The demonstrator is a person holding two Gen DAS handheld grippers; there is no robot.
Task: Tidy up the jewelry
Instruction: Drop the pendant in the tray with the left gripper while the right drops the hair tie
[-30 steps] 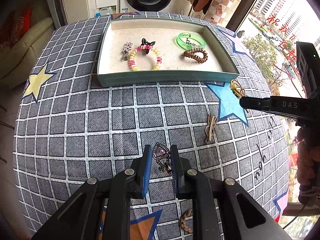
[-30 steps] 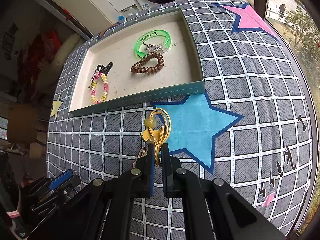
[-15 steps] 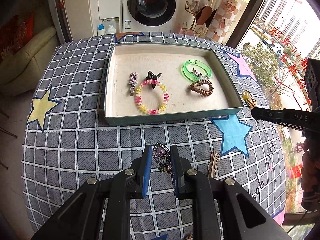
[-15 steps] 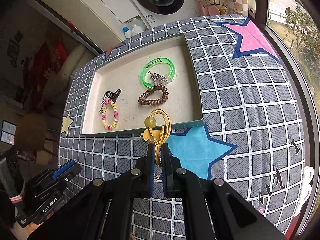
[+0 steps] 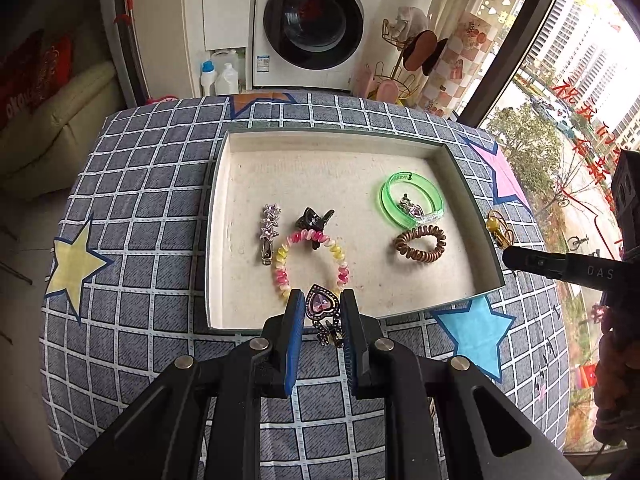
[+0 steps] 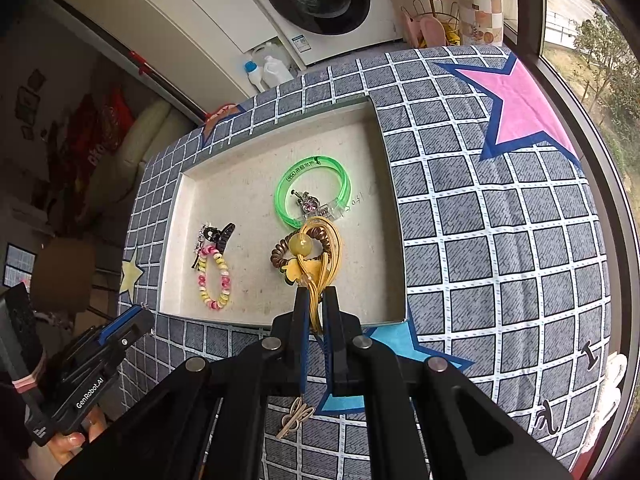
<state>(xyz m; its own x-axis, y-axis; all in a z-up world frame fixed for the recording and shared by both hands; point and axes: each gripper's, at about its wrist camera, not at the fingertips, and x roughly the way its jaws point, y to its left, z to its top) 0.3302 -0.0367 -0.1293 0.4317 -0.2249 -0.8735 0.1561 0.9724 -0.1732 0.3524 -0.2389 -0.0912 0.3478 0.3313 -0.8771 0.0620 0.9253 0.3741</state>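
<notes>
My left gripper (image 5: 320,304) is shut on a purple heart hair clip (image 5: 322,307) and holds it above the near rim of the shallow tray (image 5: 214,216). My right gripper (image 6: 315,300) is shut on a yellow hair tie with a bead (image 6: 310,254) and holds it over the tray's near right part; it also shows in the left wrist view (image 5: 498,230). In the tray lie a green bangle (image 5: 412,200), a brown coil tie (image 5: 420,244), a pink-yellow bead bracelet (image 5: 310,264), a black claw clip (image 5: 316,220) and a star clip (image 5: 269,232).
The tray sits on a grey checked cloth with stars (image 5: 132,216). A beige bow clip (image 6: 295,420) lies on the cloth under my right gripper. Beyond the table stand a washing machine (image 5: 312,28), bottles (image 5: 218,76) and a window at the right.
Both grippers have moved forward and up toward the tray, each still holding its piece. The yellow tie now hangs over the tray's inside; the heart clip has reached the tray's near rim.
</notes>
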